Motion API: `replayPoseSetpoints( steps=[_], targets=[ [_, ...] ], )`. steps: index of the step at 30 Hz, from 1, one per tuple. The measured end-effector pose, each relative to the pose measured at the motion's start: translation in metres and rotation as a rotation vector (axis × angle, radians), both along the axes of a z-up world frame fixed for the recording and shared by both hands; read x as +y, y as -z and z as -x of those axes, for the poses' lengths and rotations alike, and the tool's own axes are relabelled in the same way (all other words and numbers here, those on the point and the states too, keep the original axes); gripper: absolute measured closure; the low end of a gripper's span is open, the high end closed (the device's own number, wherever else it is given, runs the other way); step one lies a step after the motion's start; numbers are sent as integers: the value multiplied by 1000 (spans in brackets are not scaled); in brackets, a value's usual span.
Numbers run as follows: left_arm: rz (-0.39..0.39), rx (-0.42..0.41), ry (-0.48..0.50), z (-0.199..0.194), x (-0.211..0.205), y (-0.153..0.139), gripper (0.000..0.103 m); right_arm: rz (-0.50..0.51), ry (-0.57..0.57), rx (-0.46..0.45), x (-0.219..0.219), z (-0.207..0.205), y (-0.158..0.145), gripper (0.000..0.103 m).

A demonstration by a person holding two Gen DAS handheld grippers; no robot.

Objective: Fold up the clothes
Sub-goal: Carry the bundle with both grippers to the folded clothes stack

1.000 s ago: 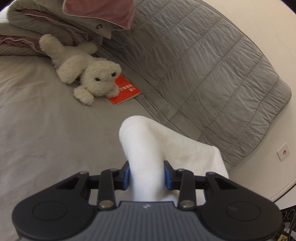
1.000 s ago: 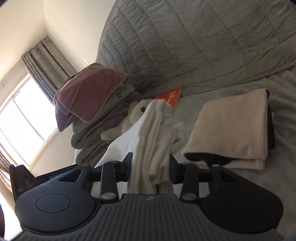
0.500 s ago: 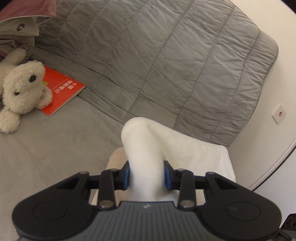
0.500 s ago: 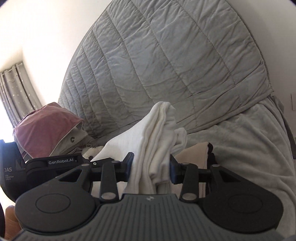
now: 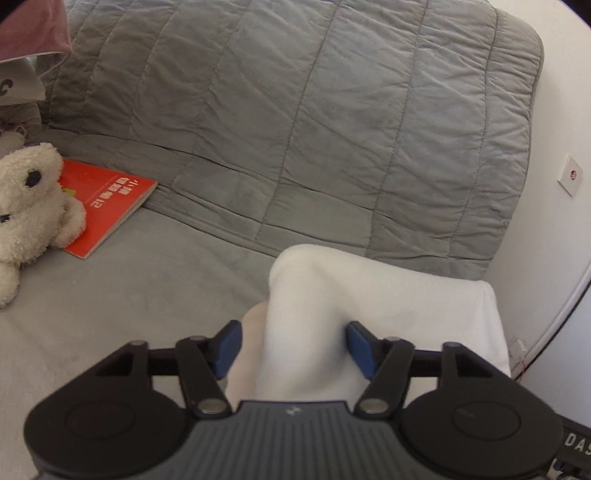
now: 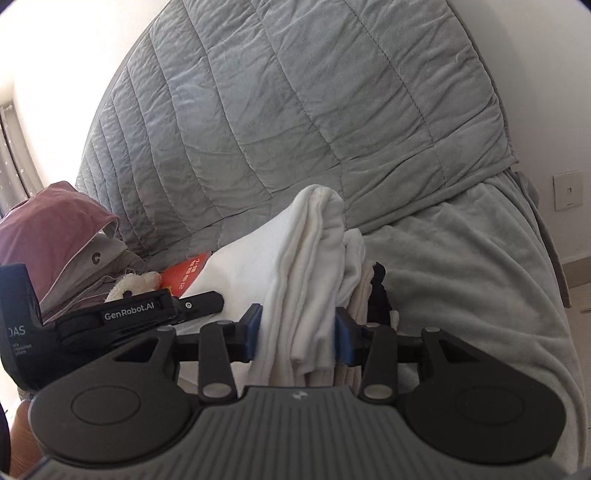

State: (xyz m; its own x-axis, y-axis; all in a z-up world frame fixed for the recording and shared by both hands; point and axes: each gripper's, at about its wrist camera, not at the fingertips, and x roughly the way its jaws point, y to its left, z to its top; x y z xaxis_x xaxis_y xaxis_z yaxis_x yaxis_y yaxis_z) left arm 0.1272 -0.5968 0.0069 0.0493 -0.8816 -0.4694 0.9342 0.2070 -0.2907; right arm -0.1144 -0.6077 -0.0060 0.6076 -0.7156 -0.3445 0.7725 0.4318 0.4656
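Far left: pink pillow (image 5: 33, 29) on the bedding heap, white plush toy (image 5: 31, 206) on the bed (image 5: 129, 295), red book (image 5: 107, 206) just beside it and partly under its paw, its far edge near the foot of the grey quilted headboard (image 5: 314, 129). Centre, left wrist view: left gripper (image 5: 291, 347) with the folded white garment (image 5: 369, 295) between its fingers (image 5: 229, 347) — half a second ago the blue pads pinched the cloth, now the fingers are opening and both pads stand clear of the fabric, with gaps on each side. The garment lies on a beige folded piece (image 5: 247, 332) that peeks out at its left edge, so it reads as set down on the stack of folded clothes at the right end of the bed, near the headboard. Right wrist view: right gripper (image 6: 298, 334) has the bunched end of the same white garment (image 6: 310, 266) between its fingers (image 6: 341, 334); these are also opening, but the pads look to be in contact with the cloth on both sides, so that grip is not fully released. Beige and dark folded layers (image 6: 373, 291) show just right of the bunch, beneath it. The left gripper's body (image 6: 129, 314) shows at the left of this view. A second ago the pair was over mid-bed with the stack well apart; now both sit over it — likely this fold is finished and the piece is being dropped on the pile. No containers in view — the stack on the bed is the only holding spot. Wall outlet (image 5: 570, 175) far right.
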Motion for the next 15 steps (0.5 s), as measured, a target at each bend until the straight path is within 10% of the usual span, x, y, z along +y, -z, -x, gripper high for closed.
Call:
replayPoseSetpoints(
  steps=[8,15],
  targets=[
    [136,-107,-75,5,20,-38,43,314,61,96,20,6,-29,34],
    [109,-157,28,23,-13,-33,68,606,-89,304,-7,-26,-31,75]
  ],
)
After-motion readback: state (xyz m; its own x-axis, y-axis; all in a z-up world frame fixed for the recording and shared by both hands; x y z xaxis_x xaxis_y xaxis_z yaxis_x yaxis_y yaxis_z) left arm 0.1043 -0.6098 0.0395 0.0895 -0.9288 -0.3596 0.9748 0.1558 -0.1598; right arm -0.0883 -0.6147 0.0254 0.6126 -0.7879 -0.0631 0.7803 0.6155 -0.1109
